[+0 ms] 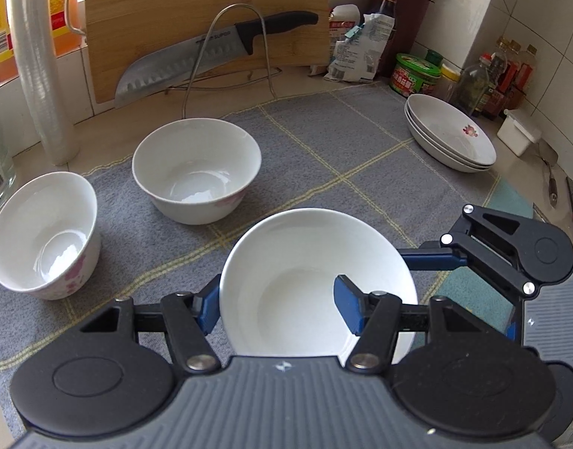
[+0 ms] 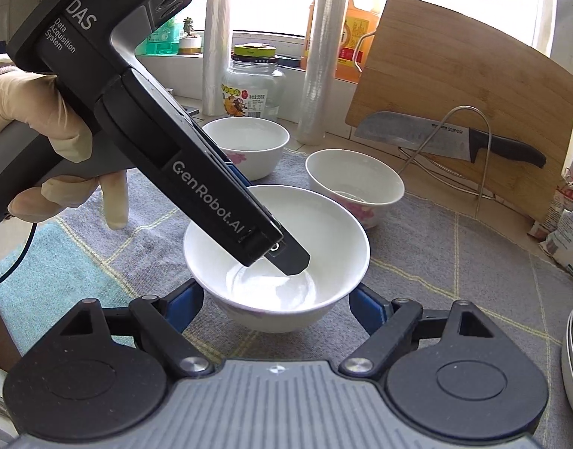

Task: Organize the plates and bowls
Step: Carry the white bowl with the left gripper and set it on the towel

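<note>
A white bowl (image 1: 305,269) (image 2: 286,220) stands on the grey checked cloth (image 1: 324,149). My left gripper (image 1: 277,308) straddles its near-left rim, one blue finger outside, one inside; whether it pinches the rim I cannot tell. In the right wrist view its tip reaches into the bowl. My right gripper (image 2: 277,305) is open, a finger on each side of the bowl, apart from it. Two more white bowls with pink flowers (image 1: 196,168) (image 1: 43,235) stand behind and to the left. A stack of white plates (image 1: 449,131) sits at the far right.
A wooden cutting board (image 1: 208,18) with a knife (image 1: 211,56) in a wire rack leans at the back. Cling-film rolls (image 1: 39,67), a glass jar (image 2: 254,86), oil bottles, sauce bottles (image 1: 492,82) and packets (image 1: 357,48) line the counter's back edge.
</note>
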The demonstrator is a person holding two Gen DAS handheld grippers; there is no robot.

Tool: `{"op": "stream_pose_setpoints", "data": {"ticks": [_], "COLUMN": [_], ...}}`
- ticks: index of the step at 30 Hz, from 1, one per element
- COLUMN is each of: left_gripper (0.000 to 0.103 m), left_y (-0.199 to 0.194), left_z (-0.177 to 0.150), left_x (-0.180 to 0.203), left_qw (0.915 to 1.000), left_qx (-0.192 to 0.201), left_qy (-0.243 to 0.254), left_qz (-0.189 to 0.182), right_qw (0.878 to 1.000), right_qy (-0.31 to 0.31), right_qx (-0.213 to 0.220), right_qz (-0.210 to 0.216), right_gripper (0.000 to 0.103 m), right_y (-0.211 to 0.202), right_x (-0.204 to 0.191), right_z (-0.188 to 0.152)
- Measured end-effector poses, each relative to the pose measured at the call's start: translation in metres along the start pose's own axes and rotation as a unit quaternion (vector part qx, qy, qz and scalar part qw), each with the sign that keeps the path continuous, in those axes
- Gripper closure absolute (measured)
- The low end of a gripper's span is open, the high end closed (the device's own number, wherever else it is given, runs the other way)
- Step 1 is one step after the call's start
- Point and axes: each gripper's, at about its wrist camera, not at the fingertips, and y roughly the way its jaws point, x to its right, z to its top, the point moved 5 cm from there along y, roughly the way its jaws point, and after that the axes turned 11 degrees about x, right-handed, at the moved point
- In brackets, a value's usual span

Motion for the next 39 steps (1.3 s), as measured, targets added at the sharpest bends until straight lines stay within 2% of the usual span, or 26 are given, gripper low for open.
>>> {"op": "stream_pose_setpoints", "data": {"ticks": [14, 39], "left_gripper": [0.042, 0.042], "left_y": [0.046, 0.070], "left_z": [0.022, 0.024], "left_x": [0.051, 0.065], "left_qw": [0.9980, 0.9969], "left_qx": [-0.005, -0.018], "left_qy": [0.039, 0.045], "left_qz": [-0.049, -0.062], "right_qw": [0.998, 0.996], "right_qy": [0.030, 0.052], "right_qx": [-0.018, -0.035], "right_qz": [-0.058, -0.067], "right_gripper": [0.015, 0.015], "right_y": [-0.021, -0.018], "right_x": [0.050, 0.069], "right_z": [-0.024, -0.037]}}
